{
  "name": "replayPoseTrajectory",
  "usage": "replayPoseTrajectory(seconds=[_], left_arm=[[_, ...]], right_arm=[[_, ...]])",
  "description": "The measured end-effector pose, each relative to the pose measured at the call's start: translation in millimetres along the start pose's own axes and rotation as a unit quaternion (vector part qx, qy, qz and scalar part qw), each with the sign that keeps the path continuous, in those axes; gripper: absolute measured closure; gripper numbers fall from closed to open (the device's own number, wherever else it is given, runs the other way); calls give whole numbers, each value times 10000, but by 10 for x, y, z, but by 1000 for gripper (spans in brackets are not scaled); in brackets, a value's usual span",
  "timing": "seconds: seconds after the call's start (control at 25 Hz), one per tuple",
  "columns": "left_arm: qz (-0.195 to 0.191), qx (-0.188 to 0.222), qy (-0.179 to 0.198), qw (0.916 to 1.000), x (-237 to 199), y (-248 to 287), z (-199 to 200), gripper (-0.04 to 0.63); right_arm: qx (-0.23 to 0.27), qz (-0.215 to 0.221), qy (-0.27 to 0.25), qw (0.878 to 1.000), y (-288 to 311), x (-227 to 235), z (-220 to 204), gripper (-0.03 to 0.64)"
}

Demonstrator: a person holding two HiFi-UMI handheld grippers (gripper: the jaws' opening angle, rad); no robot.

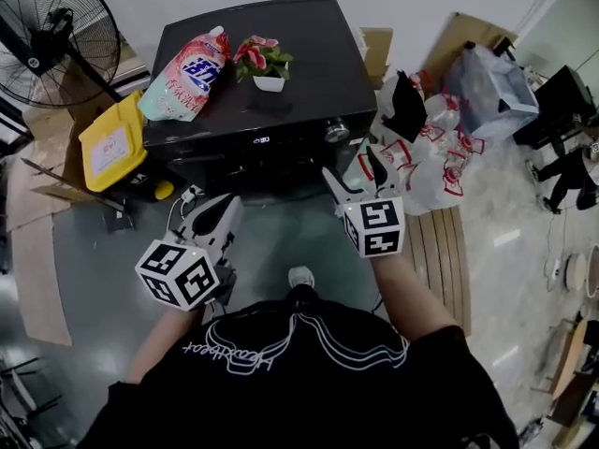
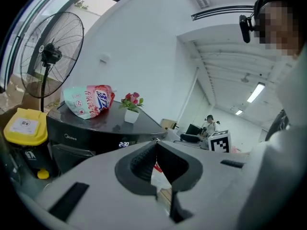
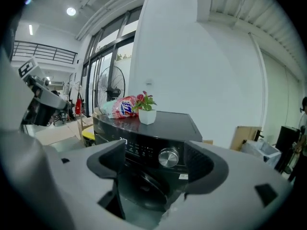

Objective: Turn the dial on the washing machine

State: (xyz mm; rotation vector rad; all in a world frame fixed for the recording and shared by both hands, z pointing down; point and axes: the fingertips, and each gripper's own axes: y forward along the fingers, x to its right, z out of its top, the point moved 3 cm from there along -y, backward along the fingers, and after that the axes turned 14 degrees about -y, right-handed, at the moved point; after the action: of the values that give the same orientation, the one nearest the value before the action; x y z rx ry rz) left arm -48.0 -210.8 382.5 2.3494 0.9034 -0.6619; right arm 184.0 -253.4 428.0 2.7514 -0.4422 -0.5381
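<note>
The black front-loading washing machine (image 1: pixel 281 73) stands ahead of me, with its silver dial (image 1: pixel 336 131) at the right end of the control panel. My right gripper (image 1: pixel 353 171) is held just below and in front of the dial, open and not touching it. In the right gripper view the dial (image 3: pixel 168 157) shows in the gap between the spread jaws, still some way off, and nothing lies between the right gripper's (image 3: pixel 156 153) pads. My left gripper (image 1: pixel 227 209) hangs lower at the left, shut on nothing; its left gripper (image 2: pixel 156 143) tips meet in front of the washing machine (image 2: pixel 91 128).
On the machine's top lie a detergent bag (image 1: pixel 187 75) and a small potted flower (image 1: pixel 265 62). A standing fan (image 1: pixel 56 36) and a yellow jug (image 1: pixel 112 140) are at the left. Plastic bags (image 1: pixel 440 157) and cardboard crowd the right side.
</note>
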Motion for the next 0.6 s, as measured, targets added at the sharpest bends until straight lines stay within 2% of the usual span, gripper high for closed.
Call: replayPoseTrajectory(seconds=[0.36, 0.6], left_arm=[[338, 239, -291, 9987, -242, 241, -4, 591], [523, 97, -472, 9975, -442, 297, -169, 591]], right_arm=[[-428, -63, -192, 9989, 642, 124, -472, 256], [-622, -129, -72, 9980, 953, 132, -695, 263]])
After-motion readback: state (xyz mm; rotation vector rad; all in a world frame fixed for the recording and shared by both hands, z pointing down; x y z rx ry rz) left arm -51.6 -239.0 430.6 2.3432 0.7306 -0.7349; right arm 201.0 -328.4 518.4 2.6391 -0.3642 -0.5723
